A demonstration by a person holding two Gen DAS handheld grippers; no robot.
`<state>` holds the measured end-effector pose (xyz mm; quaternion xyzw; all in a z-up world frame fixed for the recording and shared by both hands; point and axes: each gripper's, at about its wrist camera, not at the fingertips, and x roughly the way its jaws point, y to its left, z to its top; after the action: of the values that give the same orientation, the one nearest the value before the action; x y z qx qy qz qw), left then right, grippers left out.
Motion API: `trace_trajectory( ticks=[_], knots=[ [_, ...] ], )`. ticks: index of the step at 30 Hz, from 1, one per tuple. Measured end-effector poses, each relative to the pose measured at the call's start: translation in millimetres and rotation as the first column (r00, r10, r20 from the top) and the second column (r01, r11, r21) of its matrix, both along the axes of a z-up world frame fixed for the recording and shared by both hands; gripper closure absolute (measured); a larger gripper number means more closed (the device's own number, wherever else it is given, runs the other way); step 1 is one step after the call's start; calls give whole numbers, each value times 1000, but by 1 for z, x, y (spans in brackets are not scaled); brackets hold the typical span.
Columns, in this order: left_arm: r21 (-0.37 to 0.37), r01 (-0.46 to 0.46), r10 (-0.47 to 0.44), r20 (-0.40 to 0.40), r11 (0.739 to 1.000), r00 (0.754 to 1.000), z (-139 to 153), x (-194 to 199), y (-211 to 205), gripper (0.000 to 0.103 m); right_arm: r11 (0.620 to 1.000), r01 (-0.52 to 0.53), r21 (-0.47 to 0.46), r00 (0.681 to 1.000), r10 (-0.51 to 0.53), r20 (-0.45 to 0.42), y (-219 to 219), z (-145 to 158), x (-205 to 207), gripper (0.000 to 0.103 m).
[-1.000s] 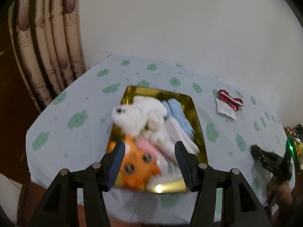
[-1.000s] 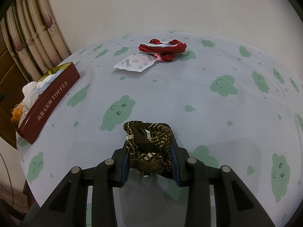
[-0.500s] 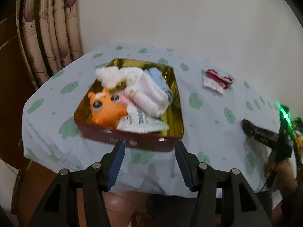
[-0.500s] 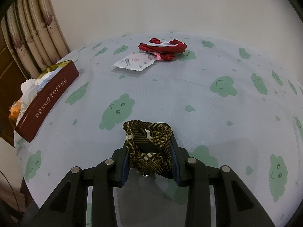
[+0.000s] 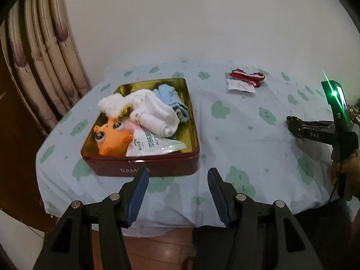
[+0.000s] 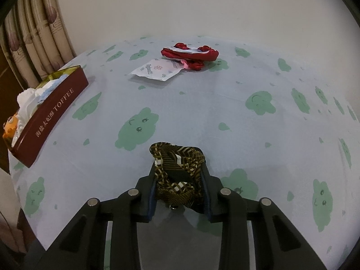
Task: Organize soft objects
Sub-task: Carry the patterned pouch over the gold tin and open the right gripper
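- My right gripper (image 6: 178,173) is clamped on a bunched brown patterned cloth (image 6: 177,164); the jaws have just been squeezing in tighter, and the fabric fills the gap between the pads.
- The cloth sits low over the cloud-print tablecloth (image 6: 225,103); I can't tell whether its underside is touching.
- Its home, I'd judge, is the red toffee tin (image 6: 51,114), which lies well off to the left of my right gripper and a bit further back, with its long side running away from me.
- From the left wrist view, the tin (image 5: 157,168) is just ahead of my left gripper (image 5: 177,189), whose jaws stand apart with nothing between them.
- The tin already holds an orange plush toy (image 5: 112,137), white rolled socks (image 5: 157,112), a blue cloth (image 5: 168,94) and a plastic packet (image 5: 153,146).
- So the left hand is nearer the tin, but the right one has the load: the carry goes leftward across open table.
- Still out at the far edge: a red fabric piece (image 6: 191,54) touching a white sachet (image 6: 157,69).
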<state>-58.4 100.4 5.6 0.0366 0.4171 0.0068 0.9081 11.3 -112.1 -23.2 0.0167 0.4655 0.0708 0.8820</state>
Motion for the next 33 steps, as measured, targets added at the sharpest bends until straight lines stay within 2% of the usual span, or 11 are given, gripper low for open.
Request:
trace_trajectory(
  ticks=[4,9,16,20,24,29,33],
  knots=[
    [-61,-25,24,-27,998,999,0,2,11,47,1000,-7,-2,1000,7,-10,6,2,-5,75],
    [-91,-72,71,-17,993,997,4,0,21,47,999,-12,35,1000,13,-18,14,10,-6,75],
    [-101,-126,123,-35,987,992,3,2,32,47,993,-85,80,995,81,53,49,55,-2,75],
    [-104,-165,163,-32,981,986,5,1,40,47,981,-165,102,983,155,93,83,84,12,75],
    [-98,-199,195,-43,975,980,4,2,48,47,953,-267,146,962,253,107,136,104,40,75],
    [-110,-223,212,-101,969,972,-6,9,56,47,923,-341,181,939,326,105,197,104,75,75],
    [-106,-233,221,-112,967,969,-9,10,59,47,910,-359,208,933,353,66,235,86,106,75]
  ],
)
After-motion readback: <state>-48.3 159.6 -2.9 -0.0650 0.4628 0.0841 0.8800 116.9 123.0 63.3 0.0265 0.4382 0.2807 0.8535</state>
